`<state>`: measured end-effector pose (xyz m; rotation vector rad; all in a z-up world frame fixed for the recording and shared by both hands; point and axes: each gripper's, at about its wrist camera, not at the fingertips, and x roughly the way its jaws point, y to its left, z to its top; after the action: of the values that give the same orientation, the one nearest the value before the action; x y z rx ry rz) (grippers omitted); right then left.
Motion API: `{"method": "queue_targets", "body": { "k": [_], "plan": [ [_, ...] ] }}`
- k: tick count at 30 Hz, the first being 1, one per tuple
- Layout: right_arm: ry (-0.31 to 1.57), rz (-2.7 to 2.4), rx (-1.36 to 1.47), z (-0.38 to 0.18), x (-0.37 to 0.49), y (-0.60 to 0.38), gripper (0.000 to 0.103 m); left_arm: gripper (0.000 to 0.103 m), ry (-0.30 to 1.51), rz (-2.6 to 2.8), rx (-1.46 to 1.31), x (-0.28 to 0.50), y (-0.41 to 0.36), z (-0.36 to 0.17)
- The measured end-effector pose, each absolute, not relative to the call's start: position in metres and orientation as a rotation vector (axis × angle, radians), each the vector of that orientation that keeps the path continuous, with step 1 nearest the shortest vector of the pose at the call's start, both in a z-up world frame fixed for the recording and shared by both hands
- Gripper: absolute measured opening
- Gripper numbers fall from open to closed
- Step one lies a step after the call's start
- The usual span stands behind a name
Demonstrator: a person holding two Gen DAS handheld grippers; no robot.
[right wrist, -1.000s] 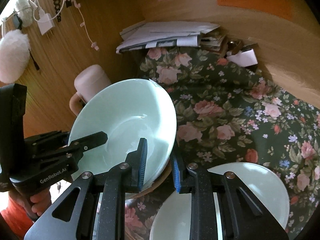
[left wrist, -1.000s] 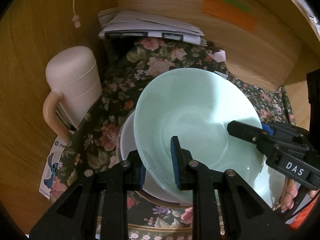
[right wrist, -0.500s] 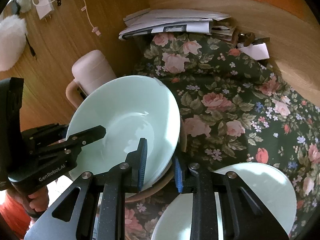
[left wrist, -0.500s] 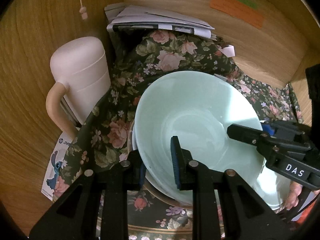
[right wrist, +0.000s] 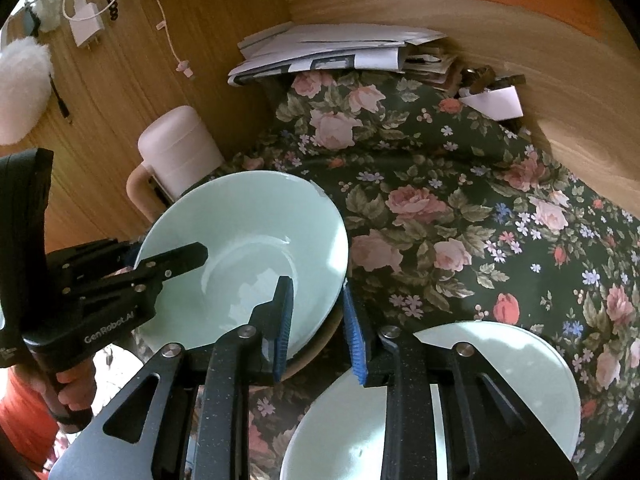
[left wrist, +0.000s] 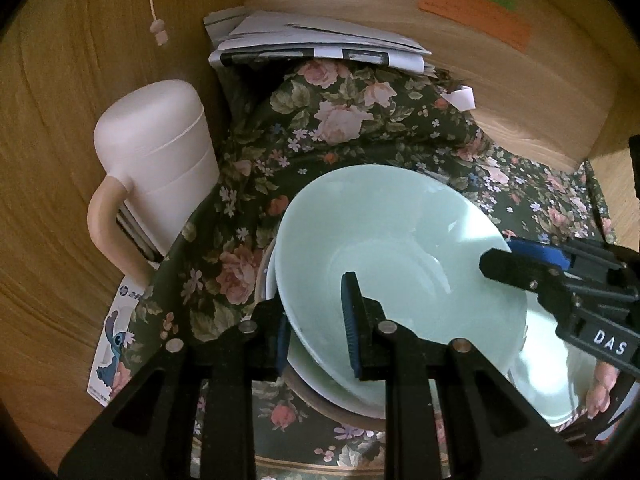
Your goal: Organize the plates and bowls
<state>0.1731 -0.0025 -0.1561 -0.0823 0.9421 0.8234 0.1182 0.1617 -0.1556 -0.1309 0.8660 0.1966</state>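
On the far left, a pink jug (left wrist: pixel 160 168) with a handle stands against the wooden wall (left wrist: pixel 60 120). A Stitch card (left wrist: pixel 114 344) lies below it. The surface wears a dark cloth with flowers (right wrist: pixel 440 208).

Next comes the pale green bowl (left wrist: pixel 400 256). It sits tilted on top of a white plate (left wrist: pixel 320 380), and a tan plate (right wrist: pixel 312 354) shows under that. The left gripper (left wrist: pixel 318 320) has the bowl's near rim between its two blue pads, one outside and one inside. The right gripper (right wrist: pixel 318 324) straddles the bowl's other rim, but its pads are spread and I see a gap.

A second green bowl (right wrist: pixel 500 380) sits on the cloth to the right. Papers (right wrist: pixel 340 52) are piled at the back.
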Motion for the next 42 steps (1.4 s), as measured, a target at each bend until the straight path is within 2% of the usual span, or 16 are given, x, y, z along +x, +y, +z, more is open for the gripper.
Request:
{"method": "queue_targets", "body": {
  "k": [3, 4, 5, 8, 10, 12, 15, 21, 37, 42],
  "plan": [
    [0.926, 0.819, -0.077, -0.153, 0.172, -0.005, 0.033, 0.024, 0.867, 0.202, -0.114, 0.121, 0.159, -0.153],
    [0.916, 0.817, -0.072, -0.15, 0.171, -0.006, 0.039, 0.025, 0.867, 0.199, -0.112, 0.123, 0.158, -0.152],
    [0.907, 0.815, -0.068, -0.148, 0.17, -0.007, 0.046, 0.029, 0.867, 0.195, -0.114, 0.123, 0.158, -0.151],
    [0.869, 0.807, -0.066, -0.14, 0.167, -0.01, 0.053, 0.037, 0.854, 0.204, -0.131, 0.127, 0.158, -0.147],
    [0.858, 0.807, -0.071, -0.137, 0.166, -0.01, 0.054, 0.039, 0.851, 0.214, -0.123, 0.13, 0.157, -0.146],
    [0.857, 0.81, -0.071, -0.135, 0.166, -0.011, 0.054, 0.051, 0.828, 0.232, -0.099, 0.129, 0.154, -0.141],
    [0.859, 0.807, -0.07, -0.135, 0.166, -0.011, 0.054, 0.058, 0.752, 0.227, -0.037, 0.123, 0.146, -0.128],
    [0.866, 0.807, -0.069, -0.136, 0.167, -0.015, 0.054, 0.066, 0.737, 0.211, -0.03, 0.112, 0.148, -0.12],
    [0.961, 0.839, -0.053, -0.161, 0.175, -0.004, 0.054, 0.066, 0.857, 0.188, -0.174, 0.1, 0.175, -0.157],
    [0.98, 0.833, -0.054, -0.168, 0.18, 0.003, 0.054, 0.059, 0.892, 0.166, -0.215, 0.102, 0.178, -0.168]
  ]
}}
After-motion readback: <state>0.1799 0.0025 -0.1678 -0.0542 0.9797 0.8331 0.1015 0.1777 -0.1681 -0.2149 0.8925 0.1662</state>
